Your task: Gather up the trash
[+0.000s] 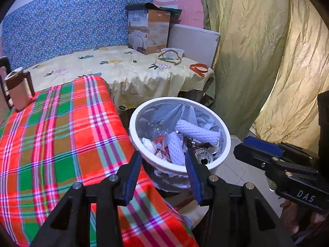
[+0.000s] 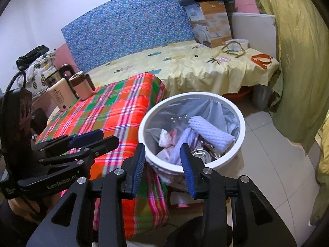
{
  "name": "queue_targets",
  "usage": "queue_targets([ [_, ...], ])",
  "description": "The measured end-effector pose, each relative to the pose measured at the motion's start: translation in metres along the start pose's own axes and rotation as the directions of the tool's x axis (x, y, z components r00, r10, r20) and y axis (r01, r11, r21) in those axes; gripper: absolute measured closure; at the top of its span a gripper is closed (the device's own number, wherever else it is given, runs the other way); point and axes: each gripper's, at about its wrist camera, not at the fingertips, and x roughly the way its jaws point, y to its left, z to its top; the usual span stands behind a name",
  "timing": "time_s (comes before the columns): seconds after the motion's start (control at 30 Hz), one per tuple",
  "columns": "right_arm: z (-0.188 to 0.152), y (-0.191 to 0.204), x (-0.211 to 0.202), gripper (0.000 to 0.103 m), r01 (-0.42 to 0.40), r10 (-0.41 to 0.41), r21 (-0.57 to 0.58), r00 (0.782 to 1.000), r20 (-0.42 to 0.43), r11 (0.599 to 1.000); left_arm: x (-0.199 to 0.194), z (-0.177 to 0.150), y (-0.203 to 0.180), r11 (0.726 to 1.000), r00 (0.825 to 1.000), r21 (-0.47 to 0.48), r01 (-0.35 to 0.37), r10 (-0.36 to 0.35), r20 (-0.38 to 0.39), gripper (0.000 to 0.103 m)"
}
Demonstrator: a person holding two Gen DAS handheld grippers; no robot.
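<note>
Left gripper (image 1: 163,162) low centre of its frame, jaws spread, nothing between the pads; it hangs over the near rim of the white trash bin (image 1: 135,123). Right gripper (image 2: 163,155) same story in its view: jaws apart, empty, over the bin's near edge. Bin sits centre frame on the tiled floor (image 2: 273,160), just beside the plaid-covered worktop (image 1: 57,135). It has a clear liner; inside are white foam net sleeves (image 1: 197,132), crumpled wrappers (image 2: 165,136) and a drink can (image 1: 203,154) lying near the front. Brown-lidded mug (image 1: 18,90) stands at the worktop's upper left. Bed with yellow sheet (image 1: 127,65) behind, cardboard box (image 1: 149,30) on it, upper centre
</note>
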Motion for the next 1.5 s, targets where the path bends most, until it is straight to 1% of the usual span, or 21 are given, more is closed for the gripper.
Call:
queue_targets([
  [0.37, -0.013, 0.017, -0.02, 0.063, -0.002, 0.003, -0.032, 1.0, 0.03, 0.999, -0.037, -0.024, 0.008, 0.998, 0.997, -0.021, -0.057, 0.058, 0.045, 0.057],
  [0.53, -0.02, 0.024, -0.028, 0.061, 0.015, -0.013, -0.047, 0.999, 0.046, 0.999, -0.048, -0.031, 0.007, 0.997, 0.996, -0.023, -0.067, 0.069, 0.055, 0.057],
  [0.63, -0.021, 0.025, -0.029, 0.058, 0.016, -0.014, -0.048, 0.999, 0.048, 0.999, -0.053, -0.035, 0.006, 0.997, 0.996, -0.024, -0.067, 0.069, 0.058, 0.057],
  [0.8, -0.023, 0.025, -0.031, 0.056, 0.018, -0.016, -0.043, 0.999, 0.05, 0.999, -0.057, -0.04, 0.006, 0.997, 0.996, -0.029, -0.068, 0.07, 0.056, 0.057],
  [1.5, -0.026, 0.022, -0.033, 0.056, 0.021, -0.019, -0.04, 0.998, 0.052, 0.999, -0.055, -0.042, 0.0, 0.997, 0.996, -0.025, -0.07, 0.071, 0.052, 0.057],
])
